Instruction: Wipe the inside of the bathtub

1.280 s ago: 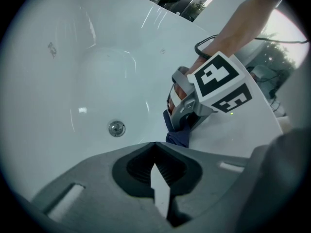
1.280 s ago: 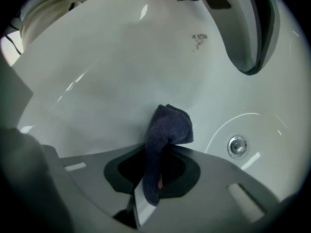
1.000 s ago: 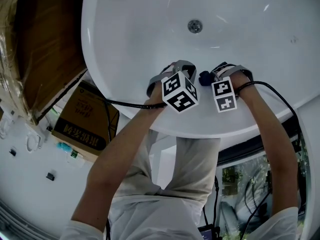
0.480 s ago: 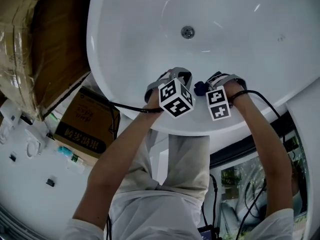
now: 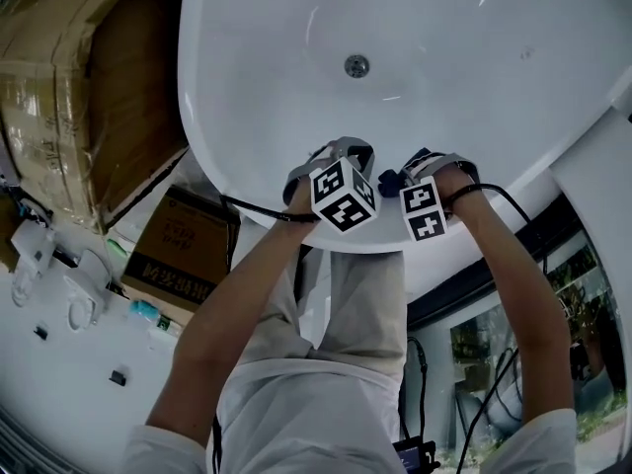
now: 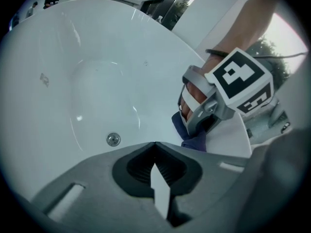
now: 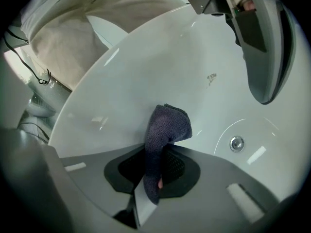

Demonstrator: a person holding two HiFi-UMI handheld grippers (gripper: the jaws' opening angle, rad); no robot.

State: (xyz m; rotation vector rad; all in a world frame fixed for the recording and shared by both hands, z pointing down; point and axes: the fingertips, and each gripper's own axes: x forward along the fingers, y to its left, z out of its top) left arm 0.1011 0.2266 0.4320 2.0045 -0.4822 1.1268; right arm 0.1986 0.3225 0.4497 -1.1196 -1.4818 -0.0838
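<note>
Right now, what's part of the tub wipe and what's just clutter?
Job: bathtub; dark cloth clamped in the right gripper; left gripper, jaws shut, empty.
Lying about: cardboard box; plastic-wrapped brown board; small white fittings.

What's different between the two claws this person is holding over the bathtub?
The right claw is clamped on a dark cloth; the left claw is shut on nothing. The right claw's cloth seems to lie against the inner wall of the bathtub; the left claw hangs beside it, touching nothing visible. Both are grey and point into the tub.
</note>
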